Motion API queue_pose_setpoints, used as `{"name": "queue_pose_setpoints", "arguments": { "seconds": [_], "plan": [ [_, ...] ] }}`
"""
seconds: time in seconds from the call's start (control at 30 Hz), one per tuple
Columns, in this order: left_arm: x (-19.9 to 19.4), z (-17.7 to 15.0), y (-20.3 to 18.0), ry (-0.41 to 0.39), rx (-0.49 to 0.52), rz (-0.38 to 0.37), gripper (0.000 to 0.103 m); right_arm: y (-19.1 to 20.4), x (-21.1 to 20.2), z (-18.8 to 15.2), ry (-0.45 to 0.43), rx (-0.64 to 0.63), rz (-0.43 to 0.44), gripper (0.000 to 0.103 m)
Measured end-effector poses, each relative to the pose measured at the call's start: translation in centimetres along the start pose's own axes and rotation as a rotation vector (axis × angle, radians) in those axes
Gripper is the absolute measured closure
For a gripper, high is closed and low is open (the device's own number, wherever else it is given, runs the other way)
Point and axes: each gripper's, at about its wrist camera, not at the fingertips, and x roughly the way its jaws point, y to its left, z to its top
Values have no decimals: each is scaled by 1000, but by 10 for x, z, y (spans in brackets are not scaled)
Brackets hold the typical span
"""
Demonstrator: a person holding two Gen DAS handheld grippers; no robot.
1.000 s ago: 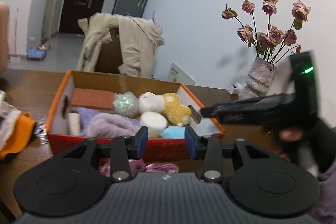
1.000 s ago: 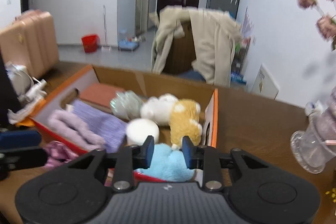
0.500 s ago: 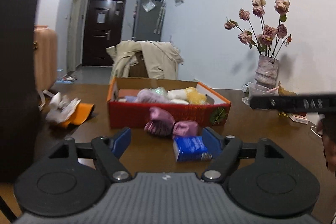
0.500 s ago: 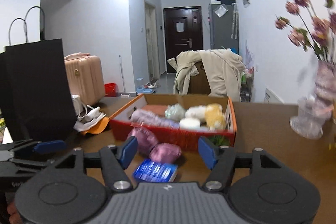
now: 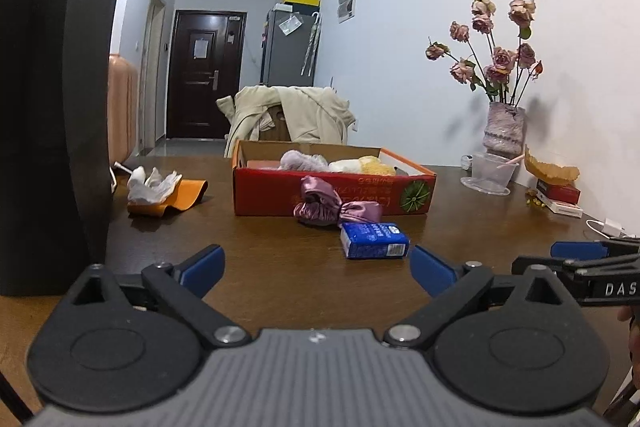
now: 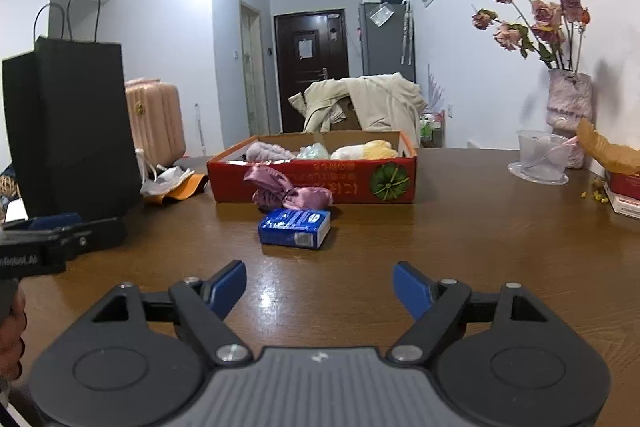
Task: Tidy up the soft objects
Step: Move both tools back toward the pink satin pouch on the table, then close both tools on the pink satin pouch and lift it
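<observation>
A red cardboard box (image 5: 332, 193) (image 6: 312, 183) stands mid-table and holds several soft toys and a lilac knit. A pink satin scrunchie bundle (image 5: 336, 209) (image 6: 290, 193) lies against the box's front. A blue tissue pack (image 5: 374, 241) (image 6: 295, 222) lies just in front of it. My left gripper (image 5: 316, 269) is open and empty, low over the table well short of the pack. My right gripper (image 6: 319, 287) is open and empty, also back from the pack.
A tall black paper bag (image 5: 48, 131) (image 6: 76, 123) stands at the left. An orange cloth with white tissue (image 5: 164, 193) lies beside it. A vase of dried roses (image 5: 504, 131) (image 6: 568, 115), a clear plastic bowl (image 6: 540, 161) and small boxes (image 5: 560, 197) stand at the right.
Both grippers pulled back from over the box to low over the near table and opened wide. The blue tissue pack and the pink bundle now show in front of the box.
</observation>
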Motion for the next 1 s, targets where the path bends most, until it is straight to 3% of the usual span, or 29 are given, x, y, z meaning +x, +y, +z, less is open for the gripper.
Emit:
{"name": "queue_pose_setpoints", "arguments": {
  "seconds": [0.47,0.73,0.8,0.9,1.0],
  "plan": [
    [40,21,2,18,8,-5,0,-9,32,21,3,26,1,18],
    [119,55,10,52,14,-12,0,-18,95,60,28,53,36,20],
    [145,65,9,62,14,-29,0,-20,122,71,59,77,62,27],
    [189,76,11,95,1,-76,14,-23,168,83,114,120,92,36],
    [234,75,18,169,-28,-68,30,-27,214,89,162,167,105,44]
  ]
}}
